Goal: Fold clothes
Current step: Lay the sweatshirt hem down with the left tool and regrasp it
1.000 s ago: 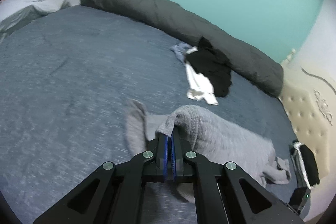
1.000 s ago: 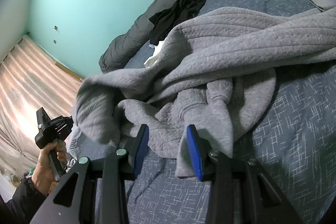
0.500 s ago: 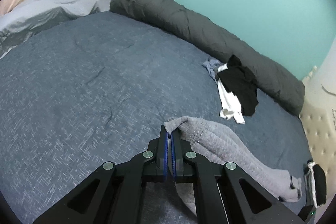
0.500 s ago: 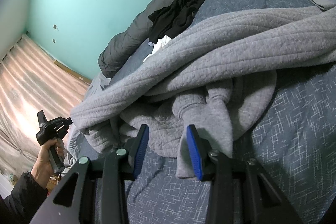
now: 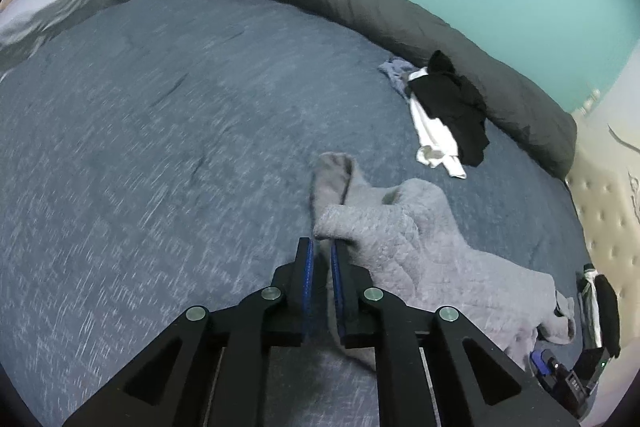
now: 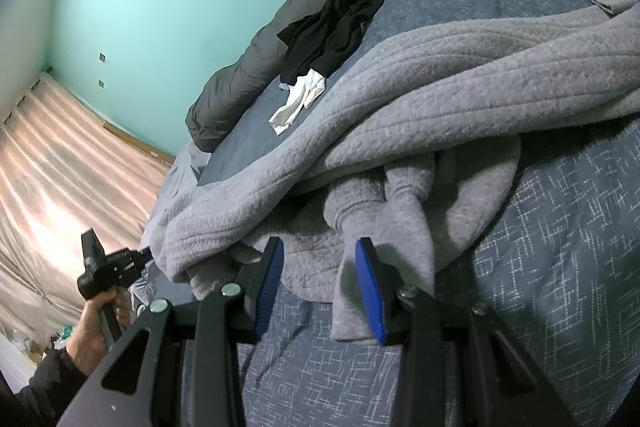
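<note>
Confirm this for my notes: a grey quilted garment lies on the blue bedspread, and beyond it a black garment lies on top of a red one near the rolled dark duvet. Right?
Not quite. The piece under the black garment is white, not red; the left wrist view shows it. The rest holds: the grey quilted garment lies on the blue bedspread, and the rolled dark duvet runs behind the pile.

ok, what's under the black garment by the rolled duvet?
Under the black garment a white garment sticks out toward the camera, with a bit of blue-grey cloth at its far end. How far either runs underneath is covered.
</note>
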The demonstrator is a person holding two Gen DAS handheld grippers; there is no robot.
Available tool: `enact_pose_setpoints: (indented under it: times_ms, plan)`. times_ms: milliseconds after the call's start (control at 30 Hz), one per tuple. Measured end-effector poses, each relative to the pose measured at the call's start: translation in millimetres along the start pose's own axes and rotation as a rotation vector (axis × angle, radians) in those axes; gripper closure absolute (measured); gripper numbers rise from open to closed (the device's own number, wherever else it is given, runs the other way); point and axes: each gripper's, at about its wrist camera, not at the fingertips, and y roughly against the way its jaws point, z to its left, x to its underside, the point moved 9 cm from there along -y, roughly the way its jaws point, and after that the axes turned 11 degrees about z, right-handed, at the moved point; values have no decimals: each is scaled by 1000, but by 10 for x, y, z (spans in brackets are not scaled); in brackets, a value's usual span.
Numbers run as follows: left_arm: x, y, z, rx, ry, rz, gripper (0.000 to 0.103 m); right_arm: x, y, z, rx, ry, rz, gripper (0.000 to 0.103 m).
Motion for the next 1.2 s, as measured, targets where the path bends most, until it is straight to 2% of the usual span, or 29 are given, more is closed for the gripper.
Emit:
enact_pose_setpoints:
  times_ms: [133,267,333,567,667,733,833,1067,1200]
  plan:
    - [109,87,115,26,34,-4,71,-18,-9,-31,0,-14,-2,65]
    - [232,51,11,45,-11,31,67,-17,-17,-37,-1,-13,0,65]
    - [282,-21,-80,44,-47,50,58,-8,-5,-39,1,-9,0,65]
    - [277,-345,-295,74,-78,92,57,-4,2,-83,1,-15,1,65]
    - [269,-456,-330,66,-87,102,62,-4,3,-93,-2,-16,4,65]
    - [253,-511,-348,53,-95,102,87,-3,4,-98,-4,-18,6,65]
    - [212,-542,-406,35,-112,94,98,-18,16,-113,-8,-24,6,65]
    - [-29,-491,-612,15,-158,56,99,-25,62,-126,-12,-32,1,65]
    - [-327,-485,-777,1,-171,34,99,-11,58,-131,-12,-36,4,65]
